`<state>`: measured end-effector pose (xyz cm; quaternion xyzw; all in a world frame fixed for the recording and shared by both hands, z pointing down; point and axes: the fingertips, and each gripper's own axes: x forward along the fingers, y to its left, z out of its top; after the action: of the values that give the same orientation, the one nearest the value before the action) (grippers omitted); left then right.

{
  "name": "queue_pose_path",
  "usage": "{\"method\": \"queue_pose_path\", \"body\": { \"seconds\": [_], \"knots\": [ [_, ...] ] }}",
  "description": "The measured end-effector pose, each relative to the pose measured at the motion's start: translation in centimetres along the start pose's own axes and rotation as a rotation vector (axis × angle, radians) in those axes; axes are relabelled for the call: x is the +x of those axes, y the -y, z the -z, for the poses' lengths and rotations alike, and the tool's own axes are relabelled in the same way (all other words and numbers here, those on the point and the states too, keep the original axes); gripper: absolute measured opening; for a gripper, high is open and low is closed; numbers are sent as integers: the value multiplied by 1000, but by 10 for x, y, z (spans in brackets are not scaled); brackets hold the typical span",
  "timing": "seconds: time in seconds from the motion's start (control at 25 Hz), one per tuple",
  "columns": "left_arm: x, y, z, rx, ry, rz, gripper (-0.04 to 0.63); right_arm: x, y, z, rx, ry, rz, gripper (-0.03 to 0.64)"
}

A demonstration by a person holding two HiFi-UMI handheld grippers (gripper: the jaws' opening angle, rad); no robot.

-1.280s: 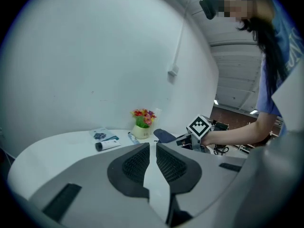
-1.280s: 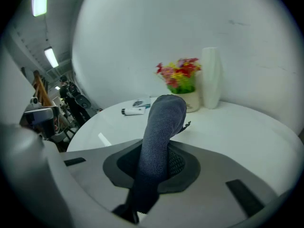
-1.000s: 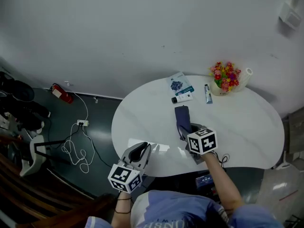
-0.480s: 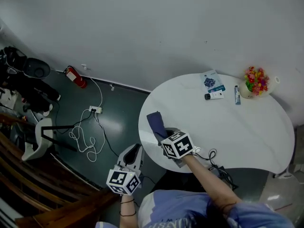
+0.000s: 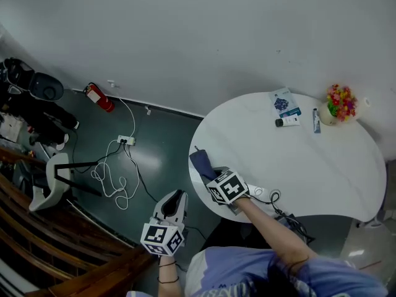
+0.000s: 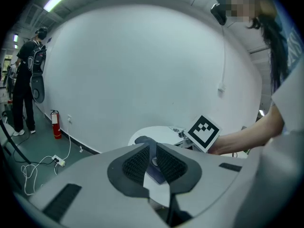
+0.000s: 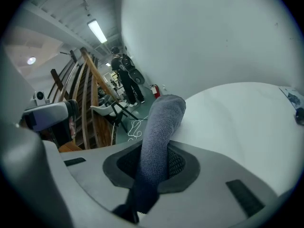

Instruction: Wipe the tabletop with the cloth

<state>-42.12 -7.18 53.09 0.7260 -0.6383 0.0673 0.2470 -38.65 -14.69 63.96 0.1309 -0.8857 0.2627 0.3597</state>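
The right claw (image 5: 213,176) has dragged the cloth (image 5: 201,163) to the desk's (image 5: 322,166) left rim. It clamps the cloth's near end; the left claw (image 5: 175,200) sits closed, empty

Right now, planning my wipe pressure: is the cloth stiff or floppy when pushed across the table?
Likely floppy: the cloth curls over past the right gripper clamping it. Probably light, being a small piece of soft fabric. Its fuzzy weave should drag on the tabletop, not slide freely.
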Motion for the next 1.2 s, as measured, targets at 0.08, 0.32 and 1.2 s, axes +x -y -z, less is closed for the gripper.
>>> {"method": "queue_pose_path", "body": {
  "seconds": [0.08, 0.32, 1.2],
  "knots": [
    [8, 5, -3, 13, -1, 32, 37, -10, 20, 7, 37, 2, 42, 67],
    [47, 44, -18, 72, -3, 156, 37, -63, 88, 37, 120, 16, 169, 68],
    [192, 417, -4, 255, -97, 692, 37, -394, 357, 257, 394, 60, 571, 67]
  ]
}}
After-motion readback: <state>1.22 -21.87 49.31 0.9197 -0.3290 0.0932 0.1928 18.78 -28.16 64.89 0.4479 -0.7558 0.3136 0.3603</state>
